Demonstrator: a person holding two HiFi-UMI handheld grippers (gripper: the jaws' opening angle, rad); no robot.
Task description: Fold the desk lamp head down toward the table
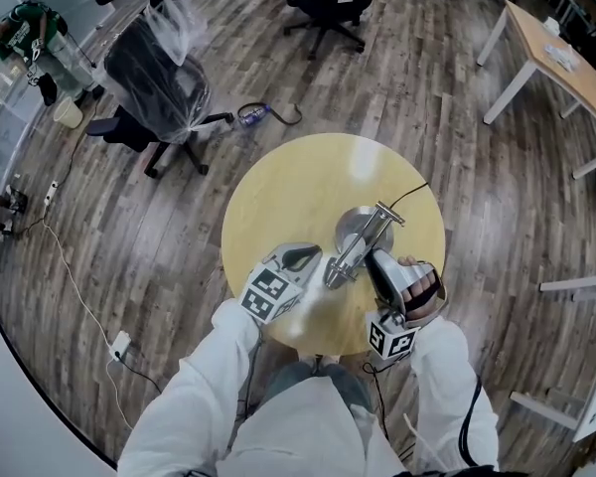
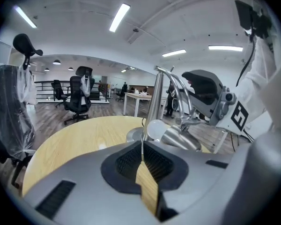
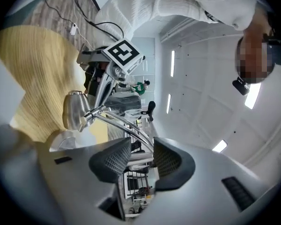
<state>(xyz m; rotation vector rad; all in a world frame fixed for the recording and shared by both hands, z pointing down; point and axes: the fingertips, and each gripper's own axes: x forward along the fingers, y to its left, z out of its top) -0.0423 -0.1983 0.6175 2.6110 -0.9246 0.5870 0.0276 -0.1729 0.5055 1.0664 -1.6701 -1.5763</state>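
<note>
**Releasing the lamp arm with the head already low**

The right tongs (image 3: 140,148) stand wide, a pad on either side of the desk lamp's thin arm rods (image 3: 126,123) without pressing them. The lamp head (image 3: 75,109) hangs just ahead of them and to the left, close over the round worktop (image 1: 278,197); whether it touches I cannot tell. The left tongs (image 2: 141,146) are closed to a slit and empty, with the head just ahead of them and the lamp base (image 1: 363,225) beyond it. The fold looks nearly done, so the care lies in the release. Draw the right tongs straight back along their own line so no pad snags a rod and lifts the head. Keep the left tongs near to steady the head if it springs up.
</note>
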